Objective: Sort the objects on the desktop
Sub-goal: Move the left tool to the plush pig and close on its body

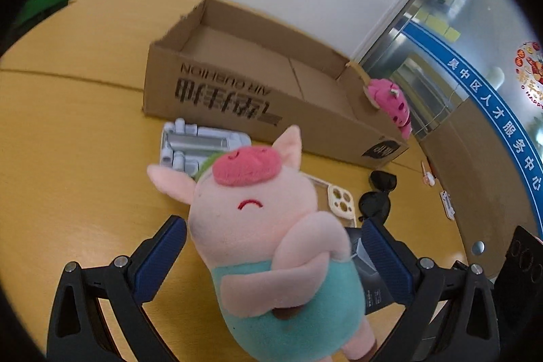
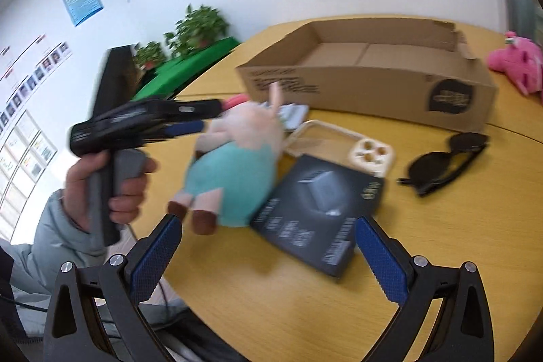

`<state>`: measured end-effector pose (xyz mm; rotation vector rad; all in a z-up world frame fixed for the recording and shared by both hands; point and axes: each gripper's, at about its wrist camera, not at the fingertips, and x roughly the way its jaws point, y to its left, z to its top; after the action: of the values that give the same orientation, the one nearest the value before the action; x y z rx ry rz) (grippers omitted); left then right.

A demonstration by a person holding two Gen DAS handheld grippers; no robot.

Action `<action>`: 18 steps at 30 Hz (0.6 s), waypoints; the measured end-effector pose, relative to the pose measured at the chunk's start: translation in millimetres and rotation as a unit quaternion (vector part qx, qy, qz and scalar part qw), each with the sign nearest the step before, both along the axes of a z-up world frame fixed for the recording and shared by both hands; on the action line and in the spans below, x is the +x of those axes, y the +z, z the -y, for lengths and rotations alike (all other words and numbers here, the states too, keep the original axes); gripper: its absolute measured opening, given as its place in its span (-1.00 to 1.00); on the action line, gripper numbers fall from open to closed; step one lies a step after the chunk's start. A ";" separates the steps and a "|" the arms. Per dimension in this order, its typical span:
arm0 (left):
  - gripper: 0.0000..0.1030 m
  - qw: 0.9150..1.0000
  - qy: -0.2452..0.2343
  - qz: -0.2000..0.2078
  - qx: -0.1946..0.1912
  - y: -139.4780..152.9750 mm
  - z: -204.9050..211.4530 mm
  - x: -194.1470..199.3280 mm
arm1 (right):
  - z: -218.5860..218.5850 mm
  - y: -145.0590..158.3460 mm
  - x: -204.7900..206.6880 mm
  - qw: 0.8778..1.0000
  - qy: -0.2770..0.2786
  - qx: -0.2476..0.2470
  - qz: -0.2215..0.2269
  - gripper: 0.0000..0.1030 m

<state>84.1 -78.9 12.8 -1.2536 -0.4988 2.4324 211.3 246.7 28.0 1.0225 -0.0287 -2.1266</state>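
Right now the left gripper (image 1: 271, 256) has the pig toy (image 1: 268, 246) between its two blue pads. The pads look a bit wide of its sides in the left wrist view, so I cannot tell if they press it. In the right wrist view the pig toy (image 2: 234, 165) looks lifted a little above the yellow counter (image 2: 288, 304), near the left gripper (image 2: 200, 116), but that picture is blurry.

The pig is soft and fluffy, so it is likely light and squashy. It will not break. Its round belly in the teal shirt looks like the best place to squeeze, since the ears and legs are thin and floppy.

The right gripper (image 2: 268, 253) has its pads spread apart with nothing in them. It hangs over the black box (image 2: 319, 216), which looks flat, stiff and smooth.

The cardboard box (image 1: 271, 83) sits open at the back and looks empty. Beside it lies a pink plush toy (image 1: 393, 104). The sunglasses (image 2: 448, 158) look hard and shiny and may scratch. The phone case (image 2: 339, 141) looks thin and bendy. A grey plastic part (image 1: 200, 145) lies by the cardboard.
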 end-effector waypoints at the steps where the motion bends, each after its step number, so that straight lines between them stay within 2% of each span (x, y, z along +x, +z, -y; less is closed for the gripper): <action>1: 0.99 1.000 -0.004 0.011 -0.002 -9.9 -2.7 -1.3 | 8.0 -1.7 1.7 1.000 0.008 0.002 0.001 1.00; 3: 0.93 1.000 -0.020 0.011 0.020 -20.8 -6.0 2.5 | 17.3 -5.2 3.3 1.000 0.013 0.004 0.004 1.00; 5: 0.86 0.999 -0.025 0.009 0.020 -25.4 -8.5 6.9 | 24.9 -6.6 -0.2 1.000 0.015 0.004 0.010 1.00; 8: 0.71 0.999 -0.027 0.004 0.026 -25.2 -5.5 13.4 | 35.9 -7.7 -2.9 1.000 0.018 0.012 0.012 1.00; 12: 0.55 0.998 -0.024 0.010 0.052 -25.7 5.6 21.6 | 59.5 -18.5 -7.5 0.998 0.041 0.037 0.025 1.00; 16: 0.51 0.997 -0.022 0.014 0.070 -24.7 15.2 30.5 | 89.7 -33.9 -16.7 0.996 0.059 0.067 0.033 0.99; 18: 0.50 0.997 -0.026 0.016 0.076 -24.6 17.3 33.8 | 106.1 -40.4 -16.5 0.993 0.065 0.093 0.011 1.00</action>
<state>117.9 -96.2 -11.9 -1.2272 -0.6399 2.2883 194.8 140.6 -12.4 1.1240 0.2249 -2.0271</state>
